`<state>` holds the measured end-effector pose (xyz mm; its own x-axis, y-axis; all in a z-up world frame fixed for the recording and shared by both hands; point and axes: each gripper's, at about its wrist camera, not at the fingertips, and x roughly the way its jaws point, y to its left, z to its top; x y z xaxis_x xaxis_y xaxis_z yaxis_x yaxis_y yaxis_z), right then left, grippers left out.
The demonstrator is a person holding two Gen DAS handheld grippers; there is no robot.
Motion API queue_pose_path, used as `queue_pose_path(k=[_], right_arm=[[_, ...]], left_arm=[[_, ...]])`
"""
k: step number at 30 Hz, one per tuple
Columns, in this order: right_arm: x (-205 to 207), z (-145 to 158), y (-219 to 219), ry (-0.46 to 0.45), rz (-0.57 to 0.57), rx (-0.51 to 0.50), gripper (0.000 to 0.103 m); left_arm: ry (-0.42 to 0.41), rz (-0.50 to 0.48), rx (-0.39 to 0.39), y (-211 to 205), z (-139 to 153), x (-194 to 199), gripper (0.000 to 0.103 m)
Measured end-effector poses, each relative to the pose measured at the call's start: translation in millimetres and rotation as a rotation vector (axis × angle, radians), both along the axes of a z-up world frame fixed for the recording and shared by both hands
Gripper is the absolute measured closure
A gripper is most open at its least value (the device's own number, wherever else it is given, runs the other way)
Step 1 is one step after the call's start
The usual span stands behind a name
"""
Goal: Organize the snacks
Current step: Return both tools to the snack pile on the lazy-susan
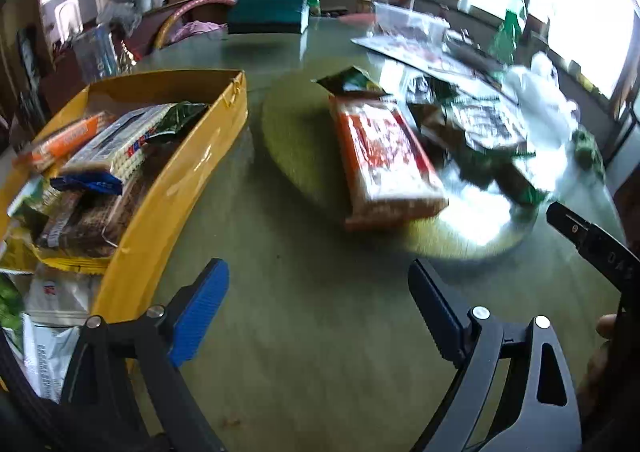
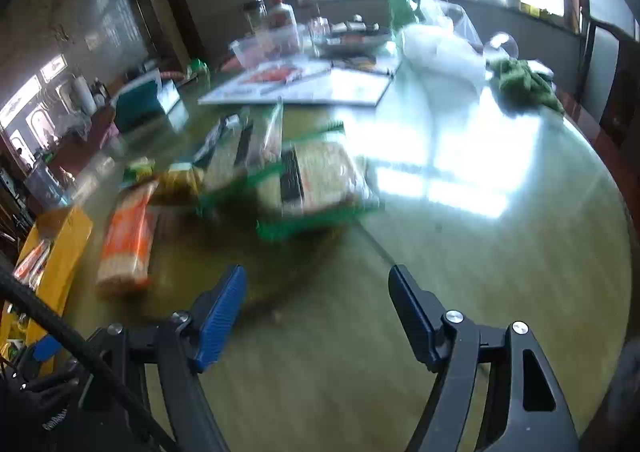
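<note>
Biscuits in an orange-and-clear plastic packet (image 1: 384, 160) lie right of the yellow cardboard box (image 1: 176, 188), likely light, crinkly and crushable; grip across its narrow sides. Left gripper (image 1: 320, 316) and right gripper (image 2: 316, 316) gape wide, empty.

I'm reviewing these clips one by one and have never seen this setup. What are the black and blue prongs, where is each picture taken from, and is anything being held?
A person holds a two-finger gripper in each hand, and each carries a camera looking along its fingers. One picture shows the left gripper, the other the right gripper. Both stand open and empty above the table. A yellow box already holds snack packs. An orange packet and green-edged packets lie loose on the table.
</note>
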<state>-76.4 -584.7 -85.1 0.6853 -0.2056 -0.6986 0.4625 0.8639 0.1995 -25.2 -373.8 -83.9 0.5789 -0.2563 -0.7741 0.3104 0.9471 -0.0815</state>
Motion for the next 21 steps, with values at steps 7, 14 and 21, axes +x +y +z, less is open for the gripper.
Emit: queue_pose_path(k=[7, 14, 21], right_arm=[[39, 5, -7, 0.035, 0.049, -0.131, 0.03], [65, -3, -12, 0.099, 0.07, -0.127, 0.029], [72, 1, -28, 0.061, 0.028, -0.112, 0.029]], left_arm=[[-0.009, 0.002, -0.037, -7, 4, 8, 0.012], [-0.034, -0.006, -0.058, -14, 17, 16, 0.012], [-0.015, -0.003, -0.061, -22, 23, 27, 0.012]])
